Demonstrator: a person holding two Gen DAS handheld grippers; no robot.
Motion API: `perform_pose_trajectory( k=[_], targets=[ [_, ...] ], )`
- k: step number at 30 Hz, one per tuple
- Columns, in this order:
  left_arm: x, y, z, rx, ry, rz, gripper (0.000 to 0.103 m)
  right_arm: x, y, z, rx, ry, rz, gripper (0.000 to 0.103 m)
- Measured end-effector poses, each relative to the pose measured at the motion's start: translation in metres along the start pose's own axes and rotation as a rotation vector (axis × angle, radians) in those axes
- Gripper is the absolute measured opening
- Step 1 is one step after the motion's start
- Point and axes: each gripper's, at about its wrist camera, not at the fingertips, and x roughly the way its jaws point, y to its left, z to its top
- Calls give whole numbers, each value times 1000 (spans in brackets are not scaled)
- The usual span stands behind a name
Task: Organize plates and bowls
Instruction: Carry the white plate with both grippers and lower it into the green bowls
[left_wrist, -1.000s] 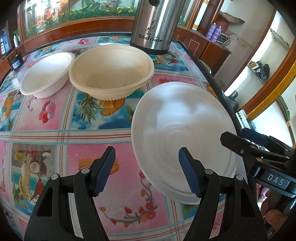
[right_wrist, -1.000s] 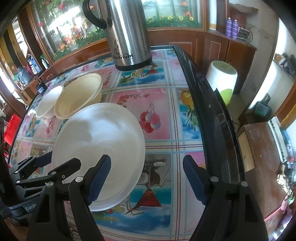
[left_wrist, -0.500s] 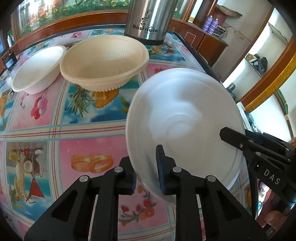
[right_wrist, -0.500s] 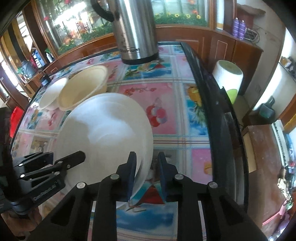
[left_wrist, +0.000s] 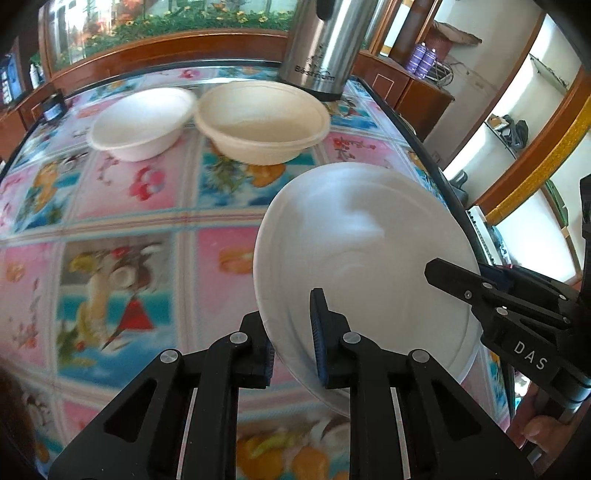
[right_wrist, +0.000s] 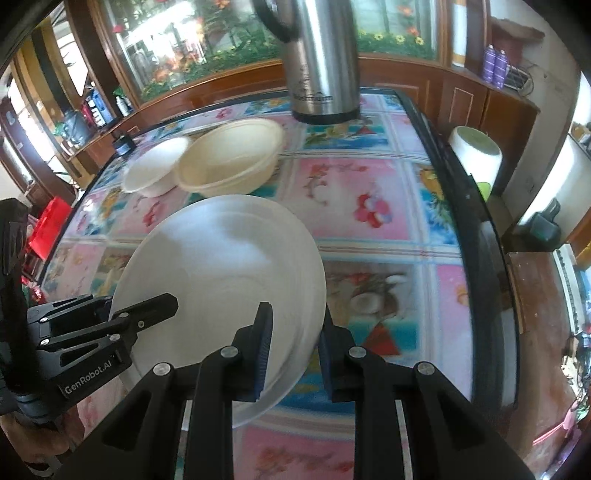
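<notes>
The white plate (left_wrist: 362, 258) is gripped at its near rim by both the left claw (left_wrist: 293, 345) and right claw (right_wrist: 291, 354), tilted above the worktop (left_wrist: 147, 221). A slip could be caused by uneven pulling. Farther off, the cream bowl (left_wrist: 262, 122) and white bowl (left_wrist: 142, 122) are seen touching.

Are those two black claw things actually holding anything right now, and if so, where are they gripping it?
Yes: both grip the white plate by its rim, the left gripper and the right gripper on opposite edges.
</notes>
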Motion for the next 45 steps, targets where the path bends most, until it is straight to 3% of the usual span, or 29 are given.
perform_pose_trajectory(
  k=[23,45],
  targets=[
    [-102,120,-67,-146,-109,85,16,-13,156,-19,-205,-10,99,26],
    [-172,208,-103,-269,-199,159,17,-18,263,-15,-358,-36,166,26]
  ],
)
